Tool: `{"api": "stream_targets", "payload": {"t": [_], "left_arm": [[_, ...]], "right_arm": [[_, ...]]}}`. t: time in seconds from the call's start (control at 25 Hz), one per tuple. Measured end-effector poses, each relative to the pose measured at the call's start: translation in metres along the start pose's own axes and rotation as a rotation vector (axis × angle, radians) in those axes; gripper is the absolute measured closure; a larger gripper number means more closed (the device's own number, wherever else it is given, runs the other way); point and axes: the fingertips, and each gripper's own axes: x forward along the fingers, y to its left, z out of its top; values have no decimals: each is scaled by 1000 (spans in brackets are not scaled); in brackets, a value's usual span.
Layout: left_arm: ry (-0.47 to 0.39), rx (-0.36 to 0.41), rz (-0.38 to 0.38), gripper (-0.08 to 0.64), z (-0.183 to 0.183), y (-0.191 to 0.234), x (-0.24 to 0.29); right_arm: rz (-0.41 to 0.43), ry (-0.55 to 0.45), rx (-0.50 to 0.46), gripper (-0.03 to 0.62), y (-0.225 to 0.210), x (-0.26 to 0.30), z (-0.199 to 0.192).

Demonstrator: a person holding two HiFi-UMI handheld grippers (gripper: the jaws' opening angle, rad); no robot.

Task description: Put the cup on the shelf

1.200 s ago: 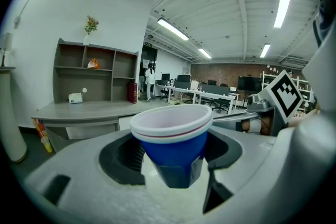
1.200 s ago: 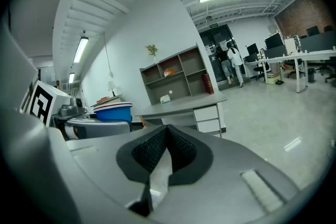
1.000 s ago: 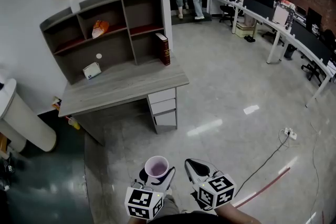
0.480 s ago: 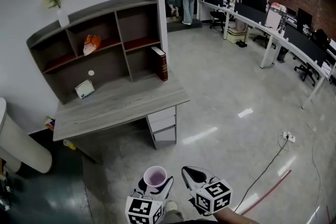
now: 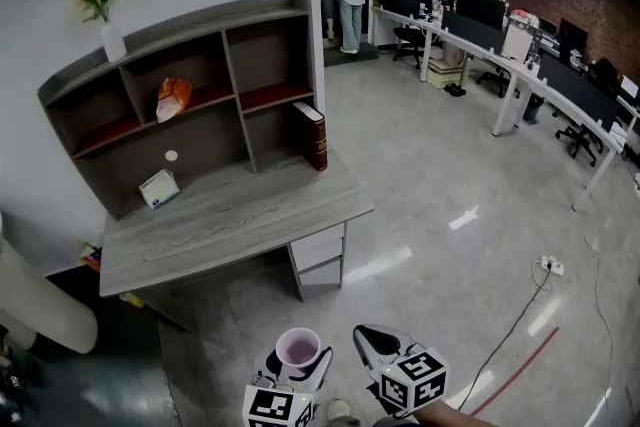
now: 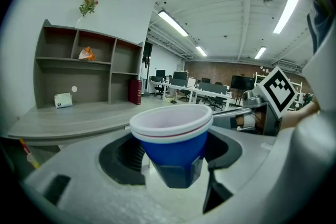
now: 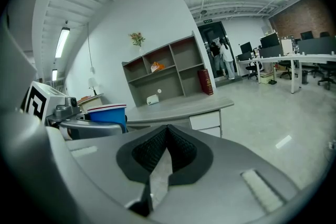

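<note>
L gripper (image 5: 297, 362) low, close to body, pointing fwd. Jaws wide, clamped on sides of cup (image 6: 170, 136), which sits upright. R gripper (image 5: 372, 343) just beside it, approx level, also pointing fwd. Its jaws are closed tip-to-tip, nothing btw them.

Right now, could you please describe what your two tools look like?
The left tool and right tool are pale grey moulded shells with black ribbed pads. Each carries a white cube with black square markers.
</note>
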Motion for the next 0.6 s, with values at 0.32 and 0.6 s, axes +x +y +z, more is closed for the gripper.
{"api": "stream_targets", "payload": {"t": [0.32, 0.6], "left_arm": [[26, -7, -20, 258, -4, 26, 17], [24, -11, -16, 258, 7, 45, 48]], "right_arm": [[-20, 12, -3, 594, -8, 32, 10], [-6, -4, -3, 594, -29, 64, 31]]}}
